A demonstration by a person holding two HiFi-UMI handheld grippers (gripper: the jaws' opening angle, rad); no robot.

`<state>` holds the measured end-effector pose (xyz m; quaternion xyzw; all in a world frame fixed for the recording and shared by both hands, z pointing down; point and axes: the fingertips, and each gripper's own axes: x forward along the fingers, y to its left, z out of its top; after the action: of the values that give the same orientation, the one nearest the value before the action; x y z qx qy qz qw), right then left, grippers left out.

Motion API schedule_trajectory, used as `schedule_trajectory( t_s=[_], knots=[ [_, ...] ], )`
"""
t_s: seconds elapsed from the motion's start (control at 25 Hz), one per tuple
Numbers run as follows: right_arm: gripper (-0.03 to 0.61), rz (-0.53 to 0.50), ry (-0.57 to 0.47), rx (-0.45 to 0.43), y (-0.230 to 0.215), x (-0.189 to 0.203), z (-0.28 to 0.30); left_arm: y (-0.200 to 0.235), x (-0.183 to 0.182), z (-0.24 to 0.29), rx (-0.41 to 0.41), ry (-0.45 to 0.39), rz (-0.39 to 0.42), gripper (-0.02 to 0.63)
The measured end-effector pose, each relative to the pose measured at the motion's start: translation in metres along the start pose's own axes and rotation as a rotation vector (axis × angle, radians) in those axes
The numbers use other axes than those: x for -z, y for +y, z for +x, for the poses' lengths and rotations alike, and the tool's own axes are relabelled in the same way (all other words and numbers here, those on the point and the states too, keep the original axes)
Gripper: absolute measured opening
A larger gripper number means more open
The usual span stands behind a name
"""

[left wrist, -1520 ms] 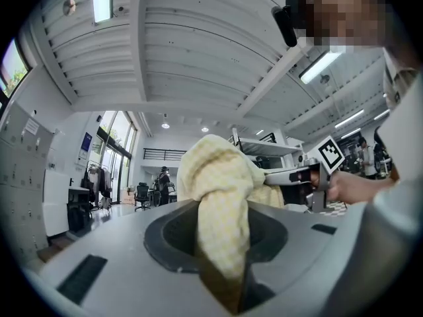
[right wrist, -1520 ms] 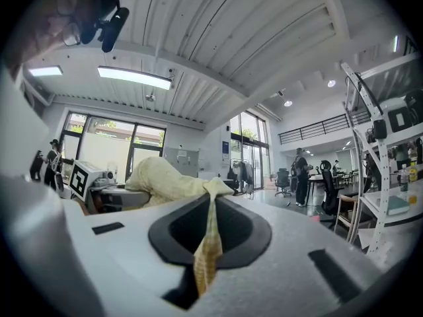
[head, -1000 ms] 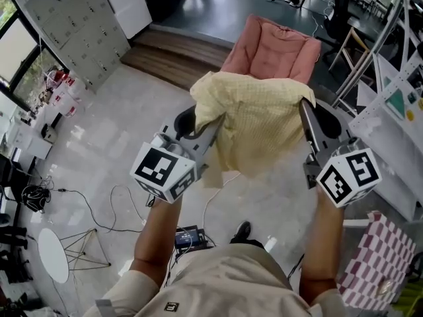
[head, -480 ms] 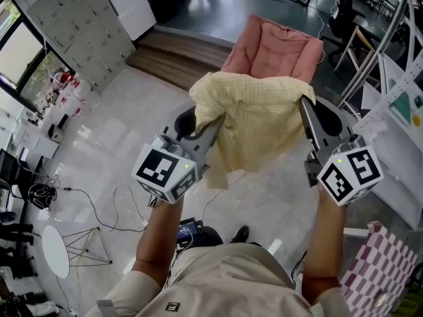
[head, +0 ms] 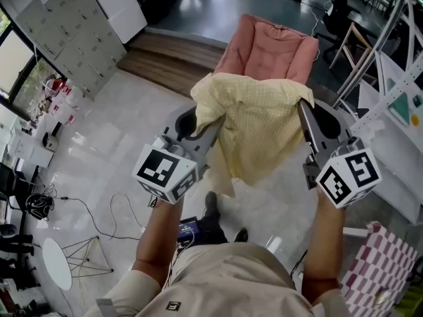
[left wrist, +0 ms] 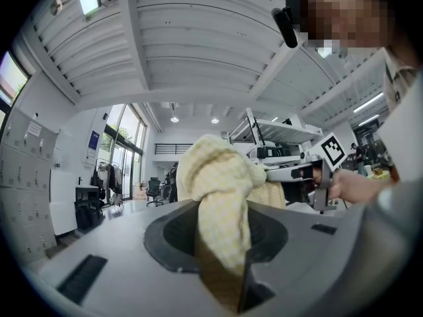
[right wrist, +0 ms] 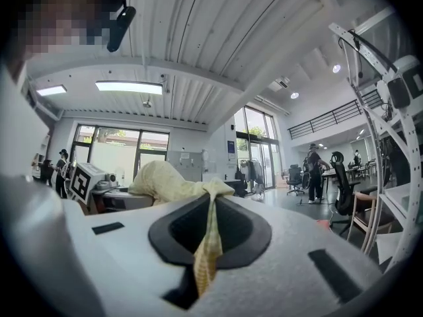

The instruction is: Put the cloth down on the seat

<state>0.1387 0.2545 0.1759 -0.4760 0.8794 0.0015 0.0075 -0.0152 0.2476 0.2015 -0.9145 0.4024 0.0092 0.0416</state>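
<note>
The yellow cloth [head: 258, 121] hangs in the air between both tools. The left hand-held gripper [head: 206, 125] pinches a thick bunched corner of it, and the right hand-held gripper [head: 305, 113] is pressed together on a thin fold. The pink seat [head: 271, 48] stands just beyond, with the cloth not yet on it.

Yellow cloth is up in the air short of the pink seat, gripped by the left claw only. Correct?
Not quite: the right claw also grips the yellow cloth, a thin fold pinched between its jaws, as the right gripper view shows. The left claw holds it too, short of the pink seat.
</note>
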Motion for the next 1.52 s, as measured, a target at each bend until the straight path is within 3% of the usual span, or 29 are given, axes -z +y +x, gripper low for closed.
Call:
schedule_trajectory(
  t_s=[0.32,0.76,1.2,1.52],
  knots=[
    [0.003,-0.038,0.013,0.099,-0.021,-0.006,0.066,0.068,0.003,0.05,0.096,-0.052,-0.025,0.112],
    [0.003,-0.041,0.034,0.206,-0.035,-0.005,0.158,0.165,0.007,0.102,0.195,-0.059,-0.045,0.112],
    [0.003,-0.054,0.039,0.285,-0.066,0.001,0.203,0.204,0.019,0.15,0.272,-0.088,-0.052,0.112],
    [0.003,-0.048,0.06,0.286,-0.08,0.006,0.24,0.238,0.022,0.171,0.263,-0.078,-0.063,0.112]
  ],
)
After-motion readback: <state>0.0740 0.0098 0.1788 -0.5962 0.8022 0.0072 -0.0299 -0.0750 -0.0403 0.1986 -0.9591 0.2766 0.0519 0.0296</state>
